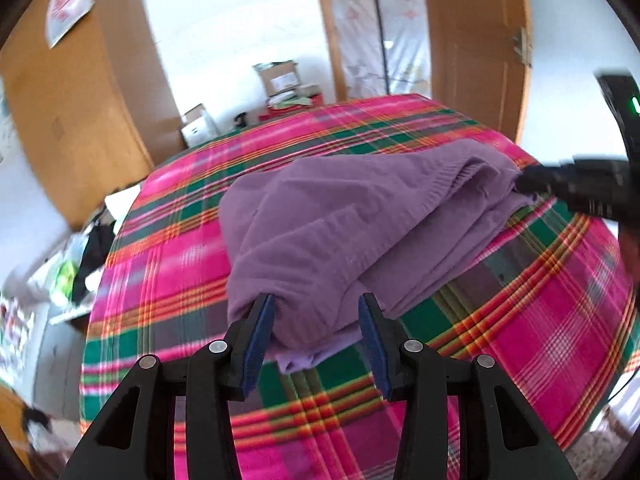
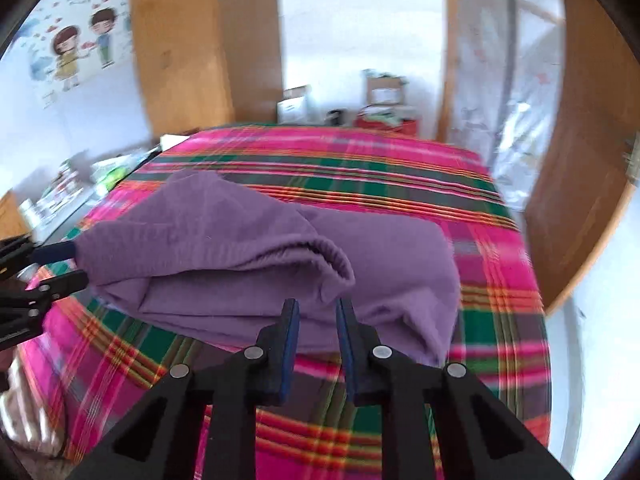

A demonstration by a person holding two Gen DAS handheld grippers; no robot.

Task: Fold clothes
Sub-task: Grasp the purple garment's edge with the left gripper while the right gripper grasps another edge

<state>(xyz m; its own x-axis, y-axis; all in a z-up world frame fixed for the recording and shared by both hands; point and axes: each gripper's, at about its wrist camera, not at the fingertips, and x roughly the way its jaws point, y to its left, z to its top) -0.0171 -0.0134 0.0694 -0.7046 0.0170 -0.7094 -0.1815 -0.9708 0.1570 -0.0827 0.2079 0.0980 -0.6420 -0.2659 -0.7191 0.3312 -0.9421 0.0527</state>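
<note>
A purple knit sweater lies folded in layers on a bed with a pink and green plaid cover; it also shows in the right wrist view. My left gripper is open, its blue pads either side of the sweater's near corner, with cloth between them. In the right wrist view it shows at the sweater's left corner. My right gripper is partly open at the sweater's ribbed hem, with cloth between the pads. In the left wrist view it touches the far right corner.
Wooden wardrobe doors and a wooden door stand beyond the bed. Cardboard boxes and a red box sit on the floor past the far edge. A cluttered shelf runs along the bed's left side.
</note>
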